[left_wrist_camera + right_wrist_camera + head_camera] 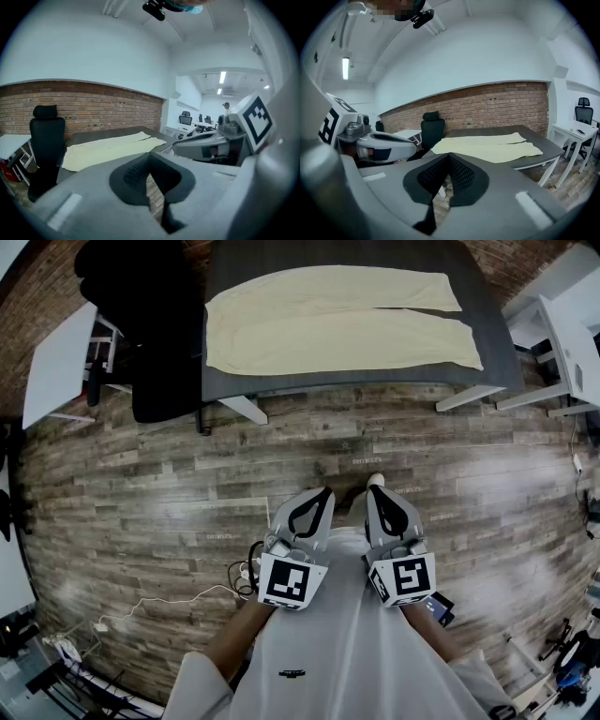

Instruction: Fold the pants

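Pale yellow pants (337, 319) lie spread flat on a dark grey table (497, 352), waist at the left and both legs running right; they also show as pants (112, 146) and pants (487, 146) ahead of each gripper. My left gripper (322, 495) and right gripper (377, 486) hang side by side over the wooden floor, well short of the table. Both are shut with nothing between the jaws. From the left gripper view the right gripper (197, 146) is at the right; from the right gripper view the left gripper (410, 143) is at the left.
A black office chair (150, 324) stands at the table's left end, next to a white desk (58, 362). Another white desk (562, 343) stands at the right. Cables and a power strip (98, 626) lie on the plank floor at the lower left. More desks and chairs (192, 123) fill the far room.
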Demonstrator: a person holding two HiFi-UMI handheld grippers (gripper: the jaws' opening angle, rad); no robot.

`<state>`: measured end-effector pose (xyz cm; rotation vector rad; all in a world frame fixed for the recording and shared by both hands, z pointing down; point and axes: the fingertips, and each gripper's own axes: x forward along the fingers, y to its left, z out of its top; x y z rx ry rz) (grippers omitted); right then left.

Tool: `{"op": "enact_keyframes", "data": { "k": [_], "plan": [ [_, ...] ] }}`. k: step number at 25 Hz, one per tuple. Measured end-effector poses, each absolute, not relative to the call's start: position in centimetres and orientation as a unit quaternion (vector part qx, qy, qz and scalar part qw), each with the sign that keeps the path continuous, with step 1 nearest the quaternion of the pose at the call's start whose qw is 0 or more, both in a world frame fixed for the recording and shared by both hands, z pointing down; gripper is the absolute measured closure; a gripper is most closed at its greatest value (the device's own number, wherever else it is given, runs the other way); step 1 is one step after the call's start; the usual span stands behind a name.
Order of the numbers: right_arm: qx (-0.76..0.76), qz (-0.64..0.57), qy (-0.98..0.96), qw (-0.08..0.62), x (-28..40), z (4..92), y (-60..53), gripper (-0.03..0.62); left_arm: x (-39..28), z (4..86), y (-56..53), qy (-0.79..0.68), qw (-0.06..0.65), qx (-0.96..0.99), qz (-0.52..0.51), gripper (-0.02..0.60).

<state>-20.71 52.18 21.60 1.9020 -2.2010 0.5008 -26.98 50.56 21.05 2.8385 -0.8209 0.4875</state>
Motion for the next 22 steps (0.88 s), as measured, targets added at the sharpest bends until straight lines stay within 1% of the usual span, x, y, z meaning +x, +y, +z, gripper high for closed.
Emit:
{"op": "enact_keyframes", "data": {
  "k": [6,11,16,22],
  "plan": [
    [0.635,0.166,-0.748,0.098,-19.3,21.6,52.7,0.589,-25.2,21.2,51.1,-0.275,0.072,0.944,0.166,0.577],
    [0.633,0.169,-0.749,0.097,-16.3,21.9,52.5,0.589,-22.4,21.6,51.0,-0.279,0.084,0.941,0.173,0.577],
    [0.628,0.165,-0.755,0.09,-11.7,21.1,51.5,0.589,-18.7,22.0,50.0,-0.29,0.083,0.934,0.19,0.578],
    [0.621,0.165,-0.762,0.079,-3.9,20.0,49.8,0.589,-14.7,22.0,47.9,-0.32,0.068,0.917,0.228,0.577]
  ]
}}
